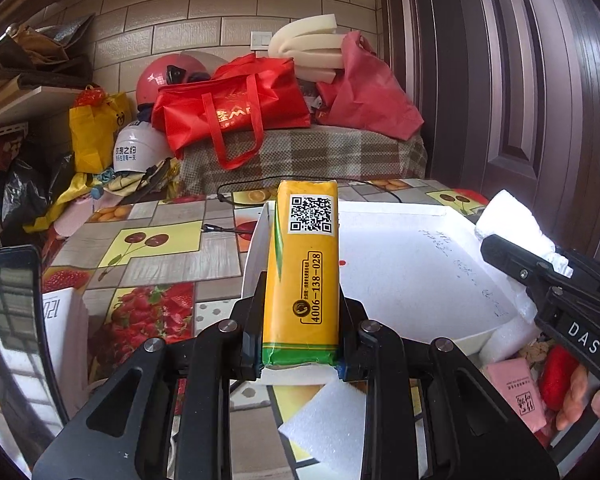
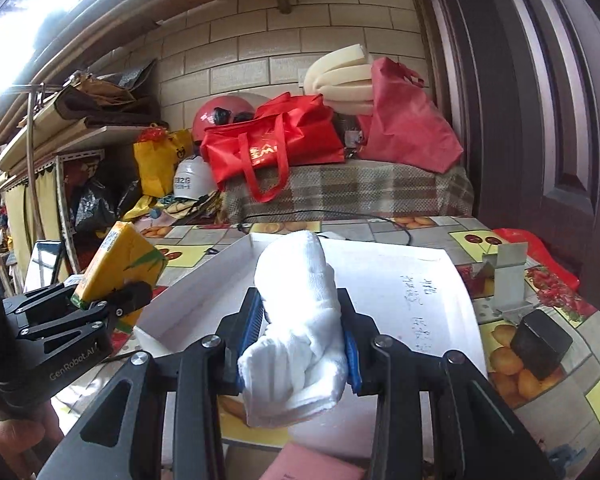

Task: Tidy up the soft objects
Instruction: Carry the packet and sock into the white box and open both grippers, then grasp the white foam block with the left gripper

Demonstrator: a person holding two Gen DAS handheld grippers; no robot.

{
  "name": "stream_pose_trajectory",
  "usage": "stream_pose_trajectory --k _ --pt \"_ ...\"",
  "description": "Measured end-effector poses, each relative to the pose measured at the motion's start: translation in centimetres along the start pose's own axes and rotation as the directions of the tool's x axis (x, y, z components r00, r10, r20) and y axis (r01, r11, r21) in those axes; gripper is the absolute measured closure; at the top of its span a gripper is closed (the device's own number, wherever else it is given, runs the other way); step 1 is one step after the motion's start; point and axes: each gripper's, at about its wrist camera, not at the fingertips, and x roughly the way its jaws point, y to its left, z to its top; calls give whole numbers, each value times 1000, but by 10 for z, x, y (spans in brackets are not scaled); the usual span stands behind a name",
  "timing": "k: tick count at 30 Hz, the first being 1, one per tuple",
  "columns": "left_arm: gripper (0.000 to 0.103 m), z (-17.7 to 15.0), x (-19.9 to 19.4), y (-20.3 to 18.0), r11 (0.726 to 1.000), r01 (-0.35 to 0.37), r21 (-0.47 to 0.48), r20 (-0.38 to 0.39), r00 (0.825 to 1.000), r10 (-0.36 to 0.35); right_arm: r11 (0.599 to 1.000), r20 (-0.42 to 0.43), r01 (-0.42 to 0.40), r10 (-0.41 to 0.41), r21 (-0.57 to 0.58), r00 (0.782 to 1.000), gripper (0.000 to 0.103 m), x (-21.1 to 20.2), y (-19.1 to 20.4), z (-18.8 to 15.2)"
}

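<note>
My left gripper (image 1: 300, 332) is shut on a yellow tissue pack (image 1: 303, 268) with a QR label, held upright above the left edge of a shallow white box (image 1: 412, 272). In the right wrist view the pack (image 2: 120, 264) and left gripper (image 2: 112, 300) show at the left. My right gripper (image 2: 304, 320) is shut on a rolled white cloth (image 2: 300, 328), held over the near part of the white box (image 2: 400, 280). In the left wrist view the right gripper (image 1: 540, 256) and its cloth (image 1: 516, 224) show at the right edge.
A fruit-print tablecloth (image 1: 148, 264) covers the table. A white foam piece (image 1: 328, 428) and a pink packet (image 1: 514, 396) lie near the front. A black block (image 2: 540, 344) and a white bracket (image 2: 508, 280) sit right of the box. Red bags (image 1: 236, 108), helmets and a cable lie behind.
</note>
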Motion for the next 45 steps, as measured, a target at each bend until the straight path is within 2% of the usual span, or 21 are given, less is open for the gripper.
stream_pose_trajectory --k 5,8,12,18,20,21,22,23,24,25,27,30,32,34,37,42,45 --pt "79 9 23 -4 1000 8 -25 -24 1000 -8 987 -25 102 -100 125 995 67 11 -44 3" --pt "79 13 39 -6 998 35 -49 -51 998 -37 975 -43 137 -131 173 990 67 14 -61 4" --pt "79 18 52 -13 997 64 -51 -72 995 -67 974 -80 133 -120 183 990 67 23 -63 5" --pt "79 20 56 -20 997 67 -27 -83 994 -69 979 -121 125 -107 160 987 67 36 -56 7" --pt "79 20 57 -20 998 63 -30 -92 994 -65 982 -141 111 -89 153 986 64 40 -55 7" --pt "73 20 57 -20 998 59 -33 -98 993 -62 982 -147 113 -91 152 985 64 41 -55 7" --pt "60 20 58 -20 998 49 -35 -101 994 -52 982 -149 113 -90 151 985 52 41 -55 7" --pt "51 20 56 -19 999 36 -39 -97 995 -39 982 -145 114 -92 150 985 26 40 -54 7" --pt "31 20 54 -19 999 29 -42 -87 996 -33 982 -136 119 -99 149 986 16 39 -54 8" --pt "18 21 51 -18 999 26 -42 -71 997 -29 982 -124 121 -103 146 987 11 37 -53 8" --pt "11 21 45 -21 999 13 -31 -39 999 -15 983 -114 117 -101 142 988 11 35 -53 9" --pt "10 21 37 -24 1000 -1 -9 1 1000 1 982 -106 125 -110 145 988 11 34 -53 9" --pt "0 21 33 -21 1000 -8 -19 25 1000 9 980 -89 127 -114 152 989 7 30 -55 10" --pt "0 21 28 -16 999 -16 -43 52 998 19 980 -65 125 -116 155 991 0 26 -55 9" --pt "0 20 21 -11 998 -24 -65 77 997 29 984 -47 114 -109 139 993 0 21 -51 8" --pt "0 14 6 -5 996 -32 -80 94 995 40 993 -23 90 -89 81 996 0 11 -37 6" --pt "0 7 -4 2 995 -47 -93 58 997 53 994 -21 80 -79 73 997 0 3 -34 3"
